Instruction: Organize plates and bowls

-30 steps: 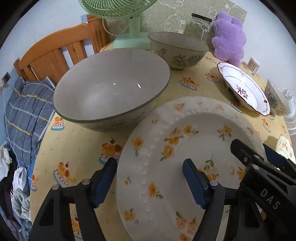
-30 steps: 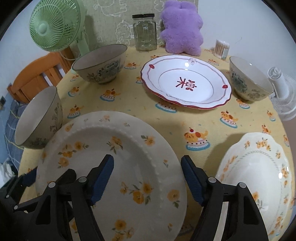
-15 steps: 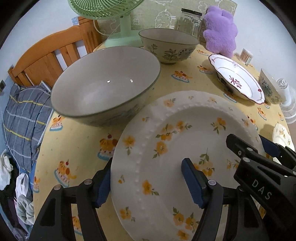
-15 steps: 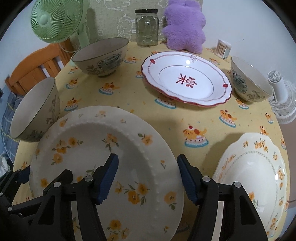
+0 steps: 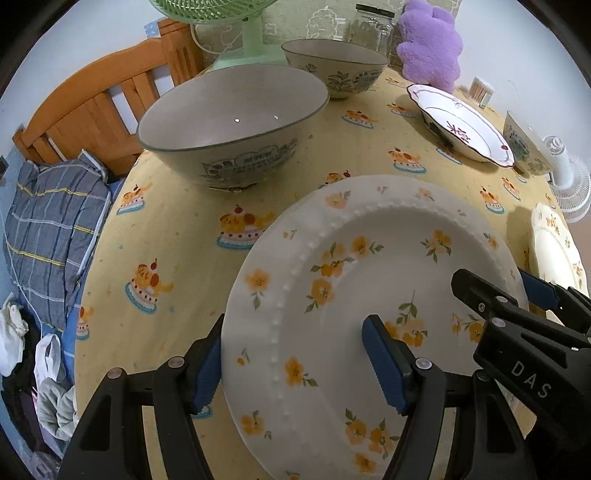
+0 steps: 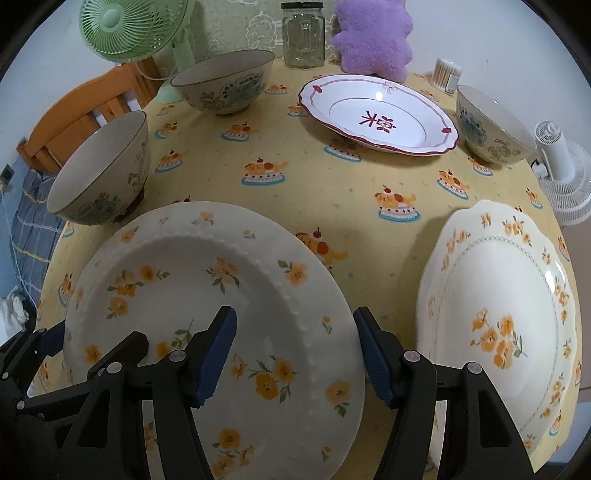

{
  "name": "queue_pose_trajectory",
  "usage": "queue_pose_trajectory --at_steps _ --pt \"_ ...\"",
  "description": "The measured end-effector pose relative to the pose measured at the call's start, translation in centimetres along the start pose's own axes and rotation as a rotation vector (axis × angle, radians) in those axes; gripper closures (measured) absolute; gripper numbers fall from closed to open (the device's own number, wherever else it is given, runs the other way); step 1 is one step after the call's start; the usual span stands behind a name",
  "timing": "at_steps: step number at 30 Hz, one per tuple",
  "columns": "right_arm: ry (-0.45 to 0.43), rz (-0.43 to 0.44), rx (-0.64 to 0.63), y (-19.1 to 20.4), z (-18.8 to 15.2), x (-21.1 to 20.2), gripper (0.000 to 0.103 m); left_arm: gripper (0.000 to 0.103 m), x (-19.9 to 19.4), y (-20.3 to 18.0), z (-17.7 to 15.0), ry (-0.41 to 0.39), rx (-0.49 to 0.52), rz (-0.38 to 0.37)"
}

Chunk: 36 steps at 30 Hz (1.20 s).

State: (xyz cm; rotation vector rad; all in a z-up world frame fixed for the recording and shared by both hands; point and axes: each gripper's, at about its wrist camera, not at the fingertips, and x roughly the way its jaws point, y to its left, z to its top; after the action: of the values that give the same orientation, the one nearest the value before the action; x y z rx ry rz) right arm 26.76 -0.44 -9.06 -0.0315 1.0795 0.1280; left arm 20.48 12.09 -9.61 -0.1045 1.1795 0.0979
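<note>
A white plate with orange flowers (image 5: 369,280) (image 6: 207,288) is held off the yellow tablecloth (image 5: 166,236) by both grippers. My left gripper (image 5: 291,365) straddles its left rim, one pad under the edge and one on top. My right gripper (image 6: 295,354) straddles its right rim the same way. A large grey bowl (image 5: 232,125) (image 6: 99,173) stands behind the plate to the left. A second bowl (image 6: 225,81), a red-trimmed plate (image 6: 380,114), a third bowl (image 6: 491,125) and a cream floral plate (image 6: 498,314) sit on the table.
A green fan (image 6: 129,29), a glass jar (image 6: 303,35), a purple plush toy (image 6: 373,35) and a cotton-swab box (image 6: 447,74) line the far edge. A white fan (image 6: 565,173) stands at the right. A wooden chair (image 5: 107,110) and bedding (image 5: 48,225) lie left of the table.
The flowered plate has risen and come toward both cameras with the grippers closing onto its rims. The big bowl now lies farther behind it.
</note>
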Motion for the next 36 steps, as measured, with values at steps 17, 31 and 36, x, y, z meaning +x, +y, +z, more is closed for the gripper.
queue_pose_trajectory --at_steps 17,31,36 --pt "0.032 0.002 0.064 -0.2 0.2 0.4 0.030 0.026 0.1 0.0 0.4 -0.010 0.028 -0.045" --pt "0.005 -0.009 0.091 -2.3 -1.2 -3.9 0.032 0.026 -3.4 -2.1 -0.7 -0.032 0.045 -0.074" --pt "-0.024 -0.003 0.067 -3.3 -1.0 -5.5 0.032 0.026 -4.9 -3.3 -1.0 -0.065 0.014 -0.059"
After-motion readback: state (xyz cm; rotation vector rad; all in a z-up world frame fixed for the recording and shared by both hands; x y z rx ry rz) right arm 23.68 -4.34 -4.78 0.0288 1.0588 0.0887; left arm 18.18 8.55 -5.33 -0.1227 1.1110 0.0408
